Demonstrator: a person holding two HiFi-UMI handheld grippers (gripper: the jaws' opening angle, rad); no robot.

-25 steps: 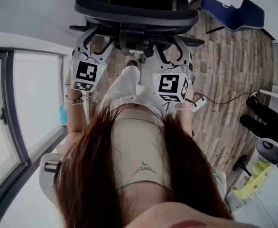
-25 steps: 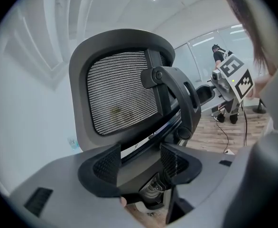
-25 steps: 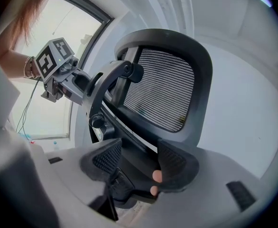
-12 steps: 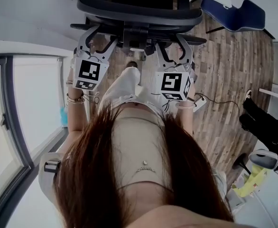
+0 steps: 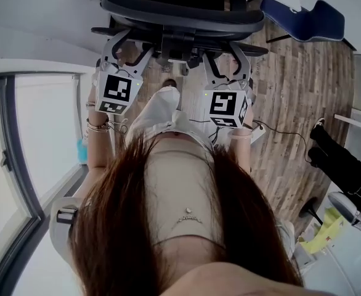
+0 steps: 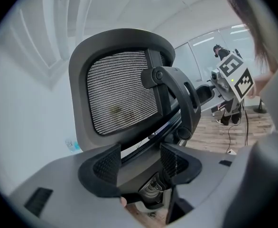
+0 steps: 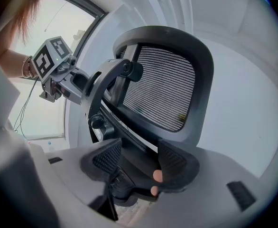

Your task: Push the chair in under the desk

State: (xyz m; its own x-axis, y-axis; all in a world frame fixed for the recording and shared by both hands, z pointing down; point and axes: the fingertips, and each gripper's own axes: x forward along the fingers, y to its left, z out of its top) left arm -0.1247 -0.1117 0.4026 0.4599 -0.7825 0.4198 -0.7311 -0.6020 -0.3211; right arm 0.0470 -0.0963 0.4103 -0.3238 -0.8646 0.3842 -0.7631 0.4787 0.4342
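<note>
1. Slippage: the left gripper (image 5: 131,47), jaws spread, merely presses the left side of the office chair (image 5: 186,18) backrest.
2. The office chair, directly ahead of the person, may swivel under uneven pushing.
3. The right gripper (image 5: 225,57), likewise spread, right of the backrest's centre, could skid off.

**Q:** Chair (image 5: 180,17) finish?
**A:** Black frame. Backrest mesh (image 6: 122,96) is grey with fine horizontal ribbing.
**Q:** Grippers?
**A:** Left gripper (image 5: 129,48) and right gripper (image 5: 223,57) have grey bodies and white cubes bearing black square markers. Pads (image 6: 106,163) are black with a dotted grid texture.
**Q:** Floor (image 5: 304,91)?
**A:** Brown wood-plank pattern.
</note>
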